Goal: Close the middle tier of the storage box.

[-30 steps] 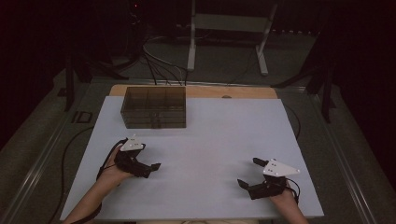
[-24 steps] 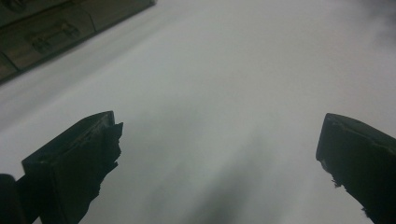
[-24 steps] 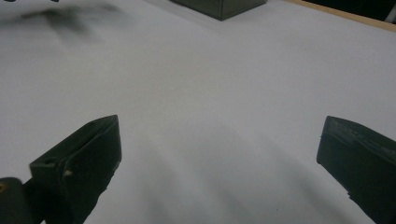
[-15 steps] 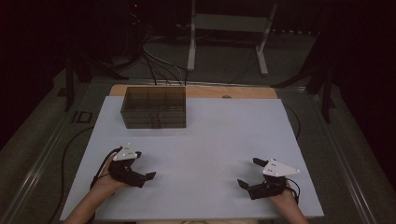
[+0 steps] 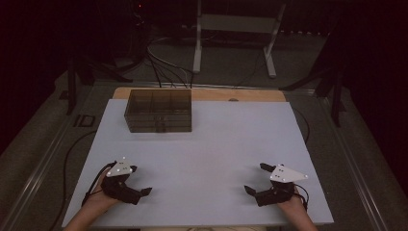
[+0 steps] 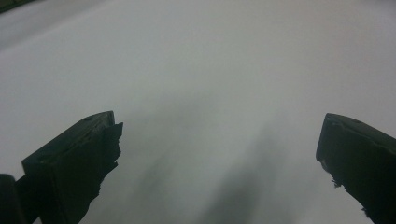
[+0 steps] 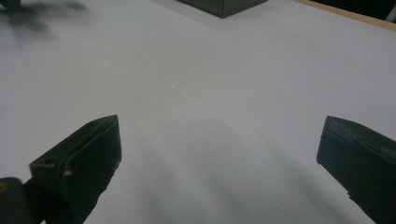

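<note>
High view: a white table top (image 5: 211, 149) laid over a wooden board (image 5: 250, 95) whose far edge shows as a tan strip. The left gripper (image 5: 139, 180) rests low at the near left corner of the table, held in the person's left hand (image 5: 98, 197), its grey three-cornered plate uppermost and its jaws pointing toward the table's middle. The right gripper (image 5: 257, 178) lies at the near right, held in the right hand (image 5: 293, 202), its jaws likewise pointing inward. The two grippers are well apart, with bare white surface between them. A dark, translucent compartment box (image 5: 159, 110) stands at the far left of the table, near the wooden strip and well apart from both grippers; its top is divided into several cells, whose contents cannot be told. Cables (image 5: 163, 72) and a white metal stand (image 5: 235, 33) lie on the floor beyond the table.

Left gripper view: the left gripper (image 6: 219, 140) with its two black jaws spread wide over the bare white surface, nothing between them.

Right gripper view: the right gripper (image 7: 219, 140) with jaws equally wide apart and empty; a corner of the compartment box (image 7: 224, 5) appears at the top edge, far ahead of the jaws
</note>
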A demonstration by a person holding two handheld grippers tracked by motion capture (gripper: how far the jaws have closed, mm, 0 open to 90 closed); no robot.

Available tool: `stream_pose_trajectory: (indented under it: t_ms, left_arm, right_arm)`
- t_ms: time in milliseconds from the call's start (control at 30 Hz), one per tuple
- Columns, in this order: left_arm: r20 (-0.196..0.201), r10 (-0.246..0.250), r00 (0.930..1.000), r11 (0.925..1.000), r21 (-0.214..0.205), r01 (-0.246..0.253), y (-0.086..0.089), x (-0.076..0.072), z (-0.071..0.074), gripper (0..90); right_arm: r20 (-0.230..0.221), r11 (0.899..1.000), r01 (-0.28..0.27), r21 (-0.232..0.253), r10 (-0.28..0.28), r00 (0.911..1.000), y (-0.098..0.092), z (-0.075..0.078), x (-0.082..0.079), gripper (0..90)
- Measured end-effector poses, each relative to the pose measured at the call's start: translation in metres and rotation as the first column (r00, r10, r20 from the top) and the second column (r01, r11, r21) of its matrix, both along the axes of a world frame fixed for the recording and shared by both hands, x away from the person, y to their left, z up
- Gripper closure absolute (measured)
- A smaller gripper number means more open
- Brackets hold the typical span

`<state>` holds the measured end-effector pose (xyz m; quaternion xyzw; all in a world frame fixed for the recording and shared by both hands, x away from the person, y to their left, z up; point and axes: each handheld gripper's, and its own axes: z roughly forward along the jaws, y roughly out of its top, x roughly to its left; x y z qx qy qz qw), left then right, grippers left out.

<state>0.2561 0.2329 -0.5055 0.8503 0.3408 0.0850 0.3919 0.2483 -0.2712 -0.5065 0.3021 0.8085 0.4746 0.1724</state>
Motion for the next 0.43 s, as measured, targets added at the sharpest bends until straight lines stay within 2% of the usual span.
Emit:
stream_pose_trajectory:
  t_ms: [200,433]
  left_arm:
    - [0.008,0.001,1.0,1.0,-0.007,-0.001,0.0065,-0.0059,0.0013,0.0]
    - [-0.003,-0.009,1.0,0.9996,0.028,0.009,0.0054,-0.0086,-0.0037,0.0]
  right_arm:
    - [-0.001,1.0,0.002,-0.002,-0.002,1.0,-0.0006,-0.0003,0.0003,0.1]
    - [-0.003,1.0,0.0,-0.008,0.0,1.0,-0.0006,-0.0009,0.0006,0.1]
